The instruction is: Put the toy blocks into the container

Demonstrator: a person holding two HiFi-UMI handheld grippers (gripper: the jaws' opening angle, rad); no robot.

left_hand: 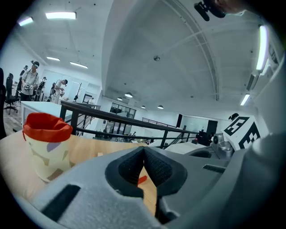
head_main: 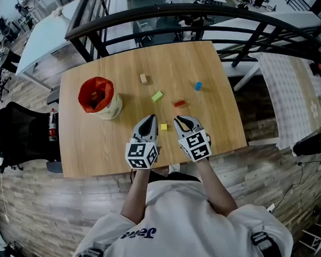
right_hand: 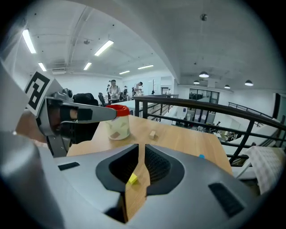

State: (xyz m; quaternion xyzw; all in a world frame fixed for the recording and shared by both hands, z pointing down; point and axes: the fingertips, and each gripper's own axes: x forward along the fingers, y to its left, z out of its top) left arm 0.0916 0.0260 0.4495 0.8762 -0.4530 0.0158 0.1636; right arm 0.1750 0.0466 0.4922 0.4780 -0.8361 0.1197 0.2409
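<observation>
Shut on nothing, my left tongs have their tips meeting over the light wooden table; ahead of them and off to their left stands the cream patterned cup with the red rim, well apart. Just beside these tongs on their right, level with the jaws' flanks rather than in front of the tips, lies the small yellow toy block, in the gap between my two tools. It looks near enough cubic that I can't pick out a long axis. On the other side of it sit my right tongs, also closed and empty; their own view shows the yellow block through the slot beneath the jaws, a little to their left. I judge it about equally near to both, so either could take it, but neither points at it: the chosen one would have to draw back, open and turn inward. Farther ahead lie the pale wooden block, the lime green block lying skewed, the flat red block crosswise just ahead of the right tongs, and the small blue block, all outside the cup
</observation>
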